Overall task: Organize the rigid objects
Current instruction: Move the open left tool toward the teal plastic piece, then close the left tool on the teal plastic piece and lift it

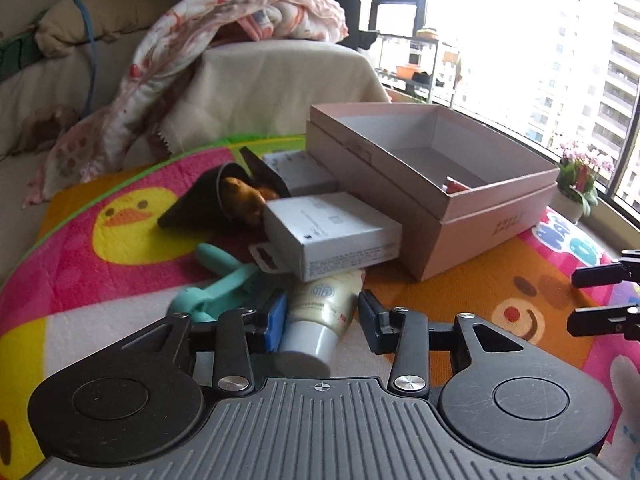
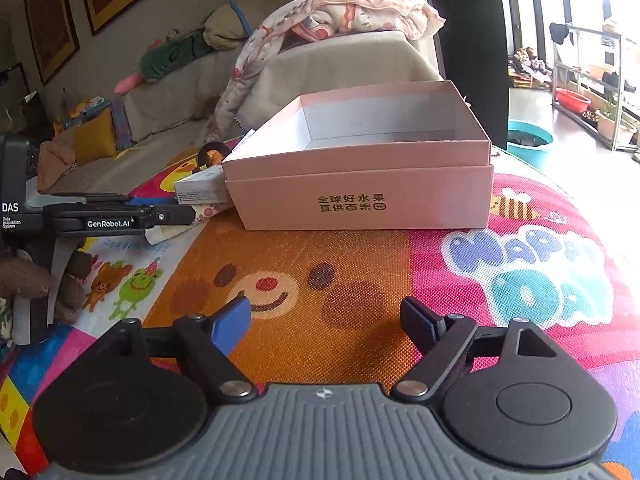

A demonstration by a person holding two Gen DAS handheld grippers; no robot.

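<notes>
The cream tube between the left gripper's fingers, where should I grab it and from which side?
Grip the cream tube on its flattened body just above the white cap, coming in from the cap end along the mat. The left gripper already straddles it, open. The tube's far end is tucked under the white box, so draw it back.

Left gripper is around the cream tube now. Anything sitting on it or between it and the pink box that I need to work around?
Yes. The white carton lies across the far end of the cream tube, between it and the pink box. The open left gripper straddles the cap end, which is free. Drawing the tube back first looks safer.
</notes>
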